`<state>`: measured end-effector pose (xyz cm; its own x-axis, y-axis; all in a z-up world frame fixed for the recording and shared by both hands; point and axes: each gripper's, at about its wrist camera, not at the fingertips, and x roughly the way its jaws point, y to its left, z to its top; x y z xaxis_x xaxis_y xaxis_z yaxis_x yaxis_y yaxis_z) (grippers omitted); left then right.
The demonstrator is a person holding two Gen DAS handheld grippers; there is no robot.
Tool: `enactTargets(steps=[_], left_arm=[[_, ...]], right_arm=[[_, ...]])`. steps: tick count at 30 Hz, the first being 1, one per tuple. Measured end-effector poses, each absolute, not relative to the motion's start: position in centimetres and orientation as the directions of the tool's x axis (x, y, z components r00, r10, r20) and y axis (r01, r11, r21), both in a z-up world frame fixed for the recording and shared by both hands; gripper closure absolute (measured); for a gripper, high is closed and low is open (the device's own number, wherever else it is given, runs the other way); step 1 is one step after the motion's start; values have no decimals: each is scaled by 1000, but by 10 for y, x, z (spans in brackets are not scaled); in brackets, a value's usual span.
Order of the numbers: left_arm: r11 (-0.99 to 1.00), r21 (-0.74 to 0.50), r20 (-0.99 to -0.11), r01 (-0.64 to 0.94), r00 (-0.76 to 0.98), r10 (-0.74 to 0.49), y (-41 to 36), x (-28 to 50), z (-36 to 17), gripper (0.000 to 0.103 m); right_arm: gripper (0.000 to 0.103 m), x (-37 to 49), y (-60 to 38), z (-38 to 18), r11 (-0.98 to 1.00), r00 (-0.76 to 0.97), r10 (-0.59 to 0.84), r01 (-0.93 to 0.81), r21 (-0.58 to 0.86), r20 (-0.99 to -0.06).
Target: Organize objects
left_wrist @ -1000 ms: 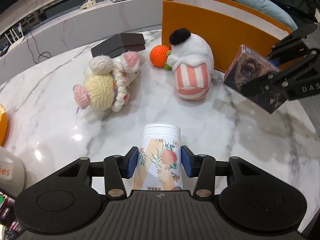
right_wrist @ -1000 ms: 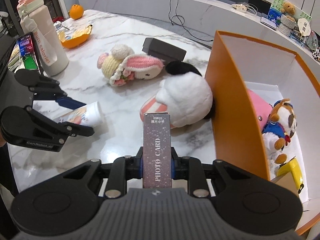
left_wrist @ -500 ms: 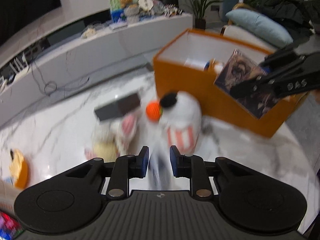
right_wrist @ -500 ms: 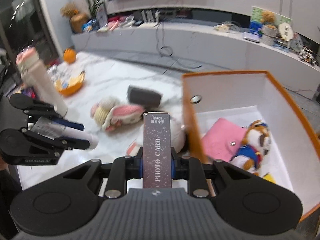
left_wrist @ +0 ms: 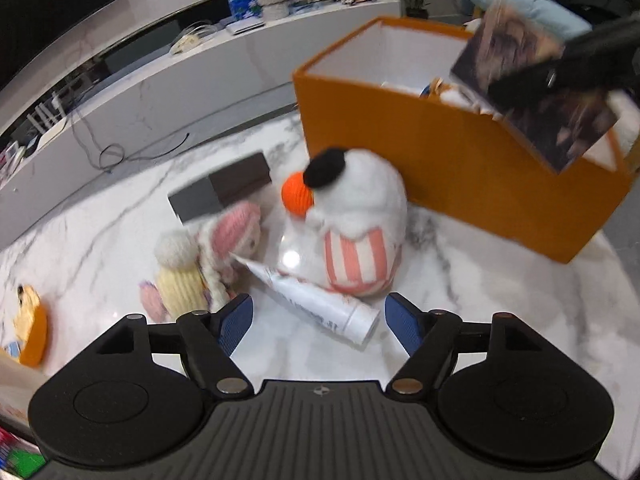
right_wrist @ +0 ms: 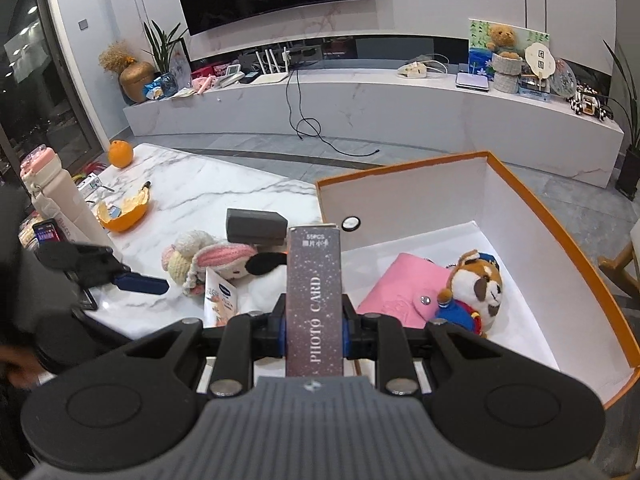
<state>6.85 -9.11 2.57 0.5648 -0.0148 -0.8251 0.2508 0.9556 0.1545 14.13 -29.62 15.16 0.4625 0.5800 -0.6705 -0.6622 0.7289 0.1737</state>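
Right gripper point(right_wrist: 314, 330) over box, left gripper point(left_wrist: 316, 322) spread empty.
Right fingers clench photo card box point(right_wrist: 315, 296) above orange box point(right_wrist: 560, 232), frame right; tube point(left_wrist: 320, 304) lies on surface point(left_wrist: 480, 300) lower center, between left fingers, untouched.

The box point(right_wrist: 314, 300) clamped in the right tool point(right_wrist: 314, 322) carries "PHOTO CARD" in pale capitals running lengthwise along its dark speckled narrow face, and "55PCS" in small print near its far end, above a line of characters too small to read. The tube point(left_wrist: 320, 304) lying on the tabletop point(left_wrist: 460, 300) bears blue print, too blurred to read.
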Motion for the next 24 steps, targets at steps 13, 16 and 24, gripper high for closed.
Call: enactTargets(steps=[13,16,24], left_arm=[[966,-227,-813,-126,570,-117,-47,87,-15,27],[961,-241,-820,-134,558,-127,-44,90,-21,39],[998,56,-828,37,560,26,-89,81,-29,24]], right_arm=[[78,139,-294,148,732,466,561,-665,147,-685],[78,137,-292,148,729,464,562,-668,145,-685],[78,136,-293,148,734,468,555,-665,140,-687]])
